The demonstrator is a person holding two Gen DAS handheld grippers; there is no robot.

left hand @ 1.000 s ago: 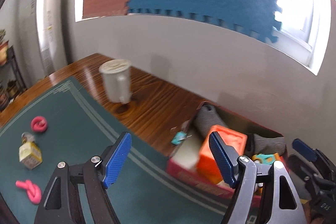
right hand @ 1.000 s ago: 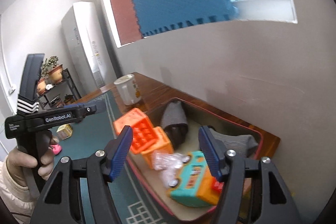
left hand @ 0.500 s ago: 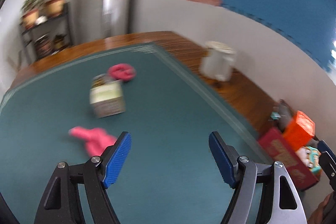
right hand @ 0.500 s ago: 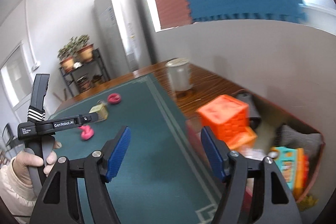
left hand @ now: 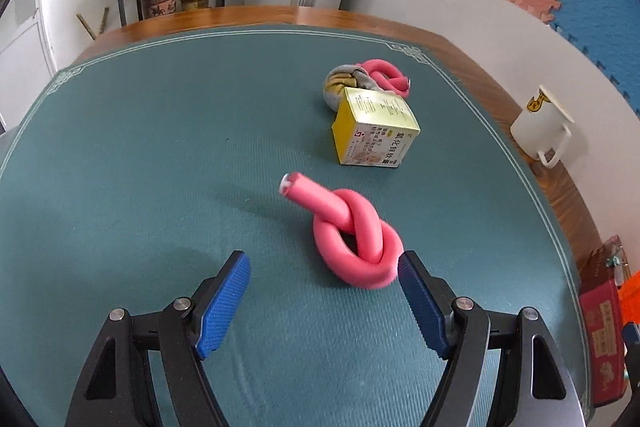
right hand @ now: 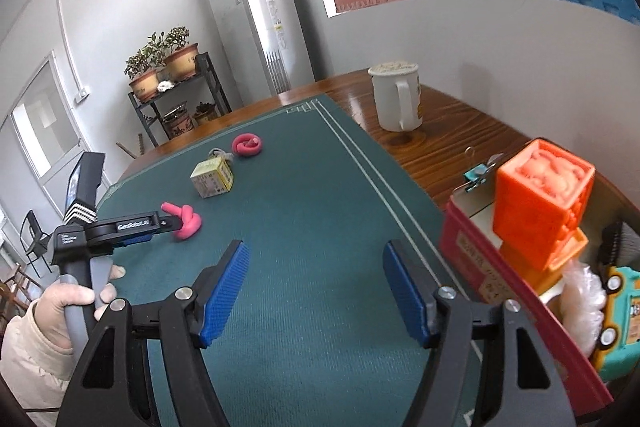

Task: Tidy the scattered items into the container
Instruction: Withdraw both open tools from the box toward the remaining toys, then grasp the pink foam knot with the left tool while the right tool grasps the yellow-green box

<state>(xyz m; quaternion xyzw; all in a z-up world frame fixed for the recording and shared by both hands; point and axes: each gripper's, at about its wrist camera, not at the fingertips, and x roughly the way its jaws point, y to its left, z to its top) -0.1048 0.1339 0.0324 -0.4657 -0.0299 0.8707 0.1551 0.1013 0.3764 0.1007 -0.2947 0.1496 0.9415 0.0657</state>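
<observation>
A knotted pink foam rod lies on the green mat just ahead of my open, empty left gripper, near its right finger. Behind it stand a small yellow box, a grey rolled sock and a second pink knot. In the right wrist view the near knot, the box and the far knot show too. My right gripper is open and empty above the mat, left of the red container. The container holds an orange block, a teal toy bus and a plastic bag.
A white mug stands on the bare wood by the wall; it also shows in the left wrist view. A binder clip sits on the container's rim. A plant shelf stands beyond the table's far edge.
Both grippers have swung left, away from the container and toward the mat. The left gripper has come down close to the near pink knot. Both stay open.
</observation>
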